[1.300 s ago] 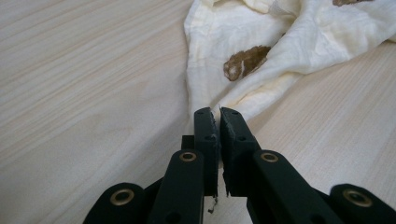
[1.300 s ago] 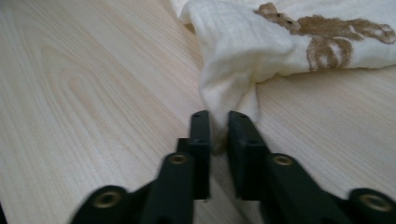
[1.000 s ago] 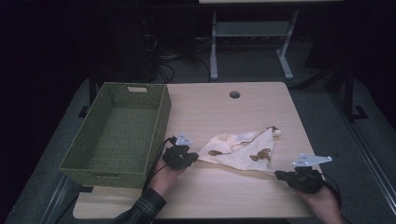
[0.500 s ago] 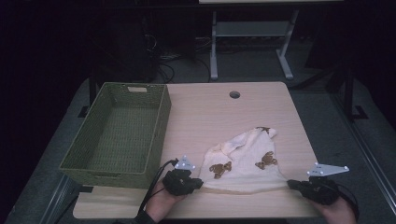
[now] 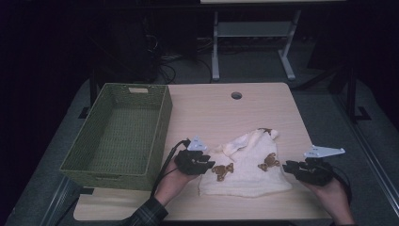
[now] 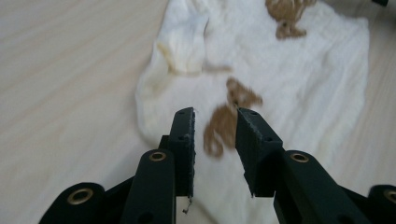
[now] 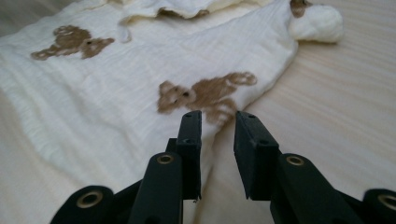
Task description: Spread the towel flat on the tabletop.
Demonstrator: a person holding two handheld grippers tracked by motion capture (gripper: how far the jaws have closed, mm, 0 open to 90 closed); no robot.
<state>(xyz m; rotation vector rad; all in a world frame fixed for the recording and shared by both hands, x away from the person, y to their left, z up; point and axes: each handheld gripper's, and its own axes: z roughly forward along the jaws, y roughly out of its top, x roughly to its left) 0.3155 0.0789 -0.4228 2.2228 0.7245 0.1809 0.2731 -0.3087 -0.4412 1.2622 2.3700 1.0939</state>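
White cloth (image 5: 249, 169) with brown bear prints spread flat on table (image 5: 207, 110), near edge, right of green basket (image 5: 117, 132). Wide hem laid left-right along near side; cloth narrowed toward far end, bunched tip pointed far-right. Long axis roughly near-far, slightly tilted right.

Left gripper (image 5: 205, 164) placed at cloth's left near corner; jaws just opened, parted, cloth seen under gap, not pinched. Right gripper (image 5: 288, 167) placed at right near corner; jaws likewise just opened, nothing clamped.
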